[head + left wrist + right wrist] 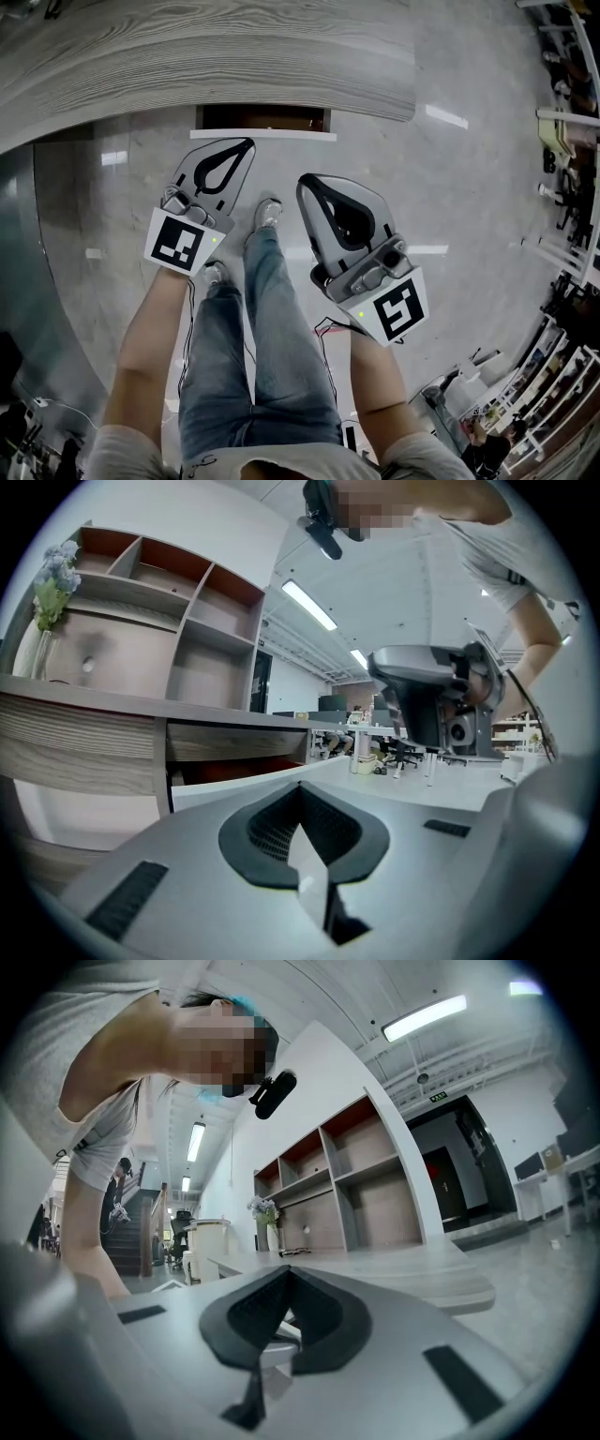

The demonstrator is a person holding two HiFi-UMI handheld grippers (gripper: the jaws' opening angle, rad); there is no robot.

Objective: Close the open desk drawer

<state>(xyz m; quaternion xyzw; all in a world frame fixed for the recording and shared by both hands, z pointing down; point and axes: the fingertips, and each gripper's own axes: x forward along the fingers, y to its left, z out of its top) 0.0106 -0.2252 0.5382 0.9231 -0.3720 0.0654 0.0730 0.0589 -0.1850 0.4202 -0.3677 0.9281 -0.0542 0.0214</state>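
The left gripper (247, 144) has its jaws pressed together with nothing between them; in the left gripper view (300, 787) the dark pads meet at the tip. Just ahead of that tip is the open drawer (263, 134), its white front pulled out from under the tabletop (187, 47) and its dark inside showing behind the front. In the left gripper view the drawer (234, 782) lies directly beyond the jaws and a little to their left, with a reddish inside. Whether the tip touches the white front cannot be told. Up and to the left of this gripper stands a shelf unit (159, 611), with flowers (52, 578) at its far left.

Between the two grippers are the person's legs (262, 319), standing on a glossy floor (450, 206).

The right gripper (305, 182) sits lower and further back from the drawer, which lies ahead of it and to its left. Its jaws are also closed together and empty, as the right gripper view (284, 1271) shows. Beyond them that view shows the tabletop (394, 1269) and, further off, the shelf unit (347, 1185).
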